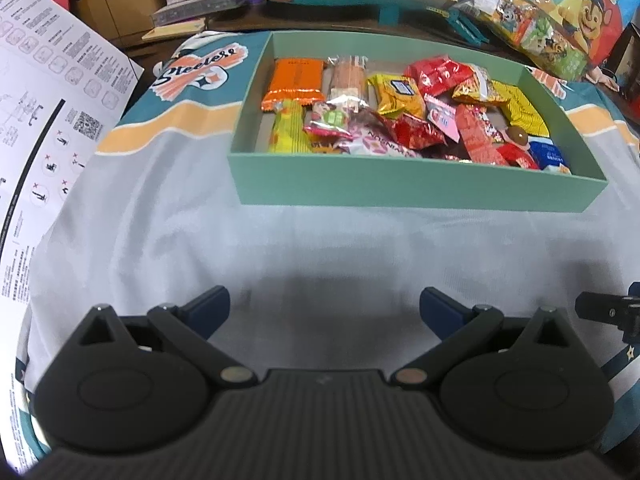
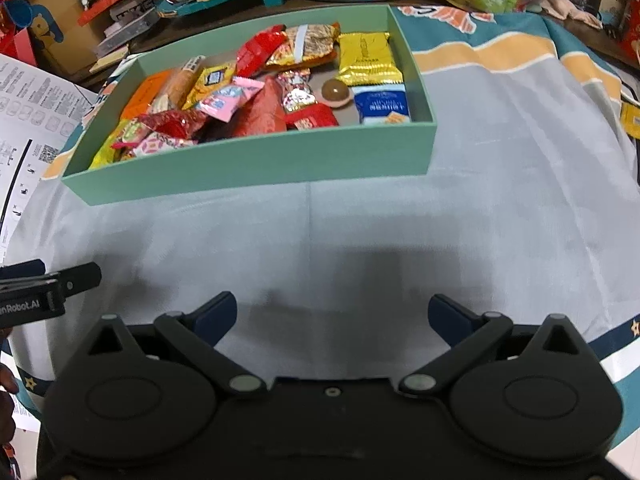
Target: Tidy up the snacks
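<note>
Left wrist view: left gripper (image 1: 325, 309), blue-tipped jaws apart, empty, over pale grey printed cloth (image 1: 280, 248). Shallow green cardboard box (image 1: 400, 190) at 12 o'clock, filled with foil-wrapped snacks (image 1: 400, 120); orange packet (image 1: 296, 80) at 11. Right wrist view: right gripper (image 2: 331, 318), jaws apart, empty; blue biscuit packet (image 2: 382, 106) at 1 o'clock inside the box.

A shallow green box (image 1: 416, 192) is lying open on the cloth-covered table, filled with wrapped snacks (image 1: 400, 120). An orange packet (image 1: 296, 84) is resting at its far left, a gold packet (image 2: 370, 60) and a blue packet (image 2: 380, 106) at its right, with a brown ball (image 2: 335, 91) lying between packets.
</note>
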Action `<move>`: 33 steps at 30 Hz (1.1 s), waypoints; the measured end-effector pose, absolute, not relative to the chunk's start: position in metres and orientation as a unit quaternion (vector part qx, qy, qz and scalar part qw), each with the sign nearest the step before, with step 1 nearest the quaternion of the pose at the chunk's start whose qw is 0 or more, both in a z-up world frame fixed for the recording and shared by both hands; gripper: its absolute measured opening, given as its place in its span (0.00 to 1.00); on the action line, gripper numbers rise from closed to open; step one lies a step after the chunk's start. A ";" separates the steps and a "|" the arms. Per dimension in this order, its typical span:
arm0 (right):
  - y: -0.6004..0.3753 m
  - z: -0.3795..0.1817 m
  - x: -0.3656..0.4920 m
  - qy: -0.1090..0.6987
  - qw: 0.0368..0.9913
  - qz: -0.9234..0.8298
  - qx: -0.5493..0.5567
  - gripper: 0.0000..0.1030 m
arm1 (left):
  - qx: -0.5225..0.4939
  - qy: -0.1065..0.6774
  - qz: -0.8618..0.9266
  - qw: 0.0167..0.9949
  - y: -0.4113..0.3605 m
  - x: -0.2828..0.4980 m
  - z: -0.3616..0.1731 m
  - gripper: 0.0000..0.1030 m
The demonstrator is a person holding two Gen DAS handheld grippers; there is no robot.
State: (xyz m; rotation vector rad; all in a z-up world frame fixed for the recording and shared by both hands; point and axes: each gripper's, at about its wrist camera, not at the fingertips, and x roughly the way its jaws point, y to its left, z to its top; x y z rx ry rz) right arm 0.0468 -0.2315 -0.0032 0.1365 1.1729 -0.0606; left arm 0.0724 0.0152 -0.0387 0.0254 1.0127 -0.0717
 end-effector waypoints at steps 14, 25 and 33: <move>-0.226 0.007 0.052 0.543 0.837 -0.024 0.053 1.00 | 0.010 0.481 -0.025 0.876 0.017 0.075 -0.033 1.00; -0.227 0.008 0.054 0.541 0.839 -0.023 0.052 1.00 | 0.015 0.471 -0.022 0.882 0.016 0.075 -0.026 1.00; -0.226 0.009 0.053 0.541 0.839 -0.024 0.051 1.00 | 0.017 0.474 -0.018 0.880 0.016 0.076 -0.028 1.00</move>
